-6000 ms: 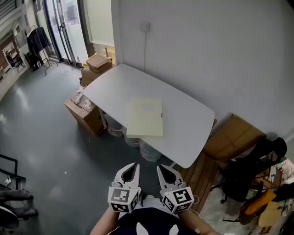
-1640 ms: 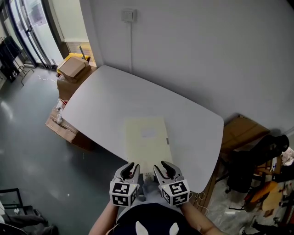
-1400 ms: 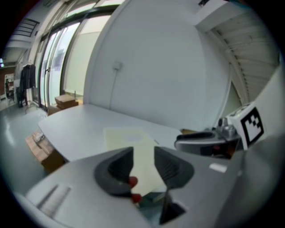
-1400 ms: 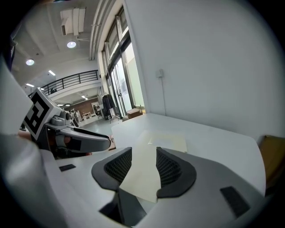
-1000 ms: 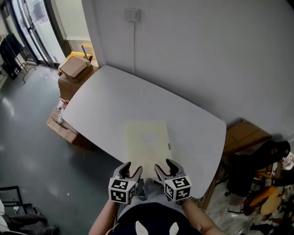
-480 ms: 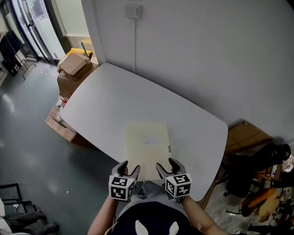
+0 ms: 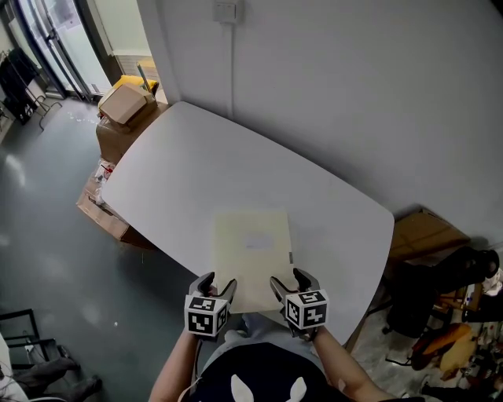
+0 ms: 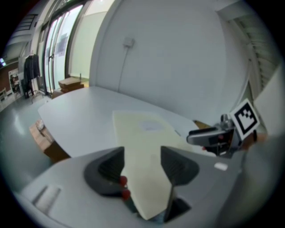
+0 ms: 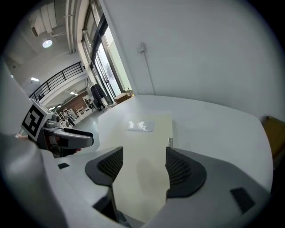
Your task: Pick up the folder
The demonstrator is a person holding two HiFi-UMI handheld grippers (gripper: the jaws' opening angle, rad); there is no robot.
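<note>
A pale yellow folder point(image 7: 253, 253) lies flat on the white table point(image 7: 196, 173), and its near short edge overhangs the table's front edge. My left gripper point(image 7: 217, 286) hangs at the folder's near left corner and my right gripper point(image 7: 288, 280) at its near right corner. Both point down and forward with their jaws opening. In the left gripper view the folder point(image 8: 142, 142) fills the gap of the left gripper point(image 8: 142, 164), untouched by the pads. The right gripper view shows the folder point(image 9: 143, 147) likewise in the gap of the right gripper point(image 9: 142, 165).
Cardboard boxes point(image 7: 126, 104) stand on the floor past the table's far left end, with another box point(image 7: 100, 213) under its left side. A wall runs behind the table with a socket point(image 7: 225, 11). Flat cardboard point(image 7: 424, 234) and a dark chair point(image 7: 437, 292) are on the right.
Both grippers have sunk and moved forward up to the folder's near edge. Their jaws stand wider apart than a second ago. The folder has not moved.
</note>
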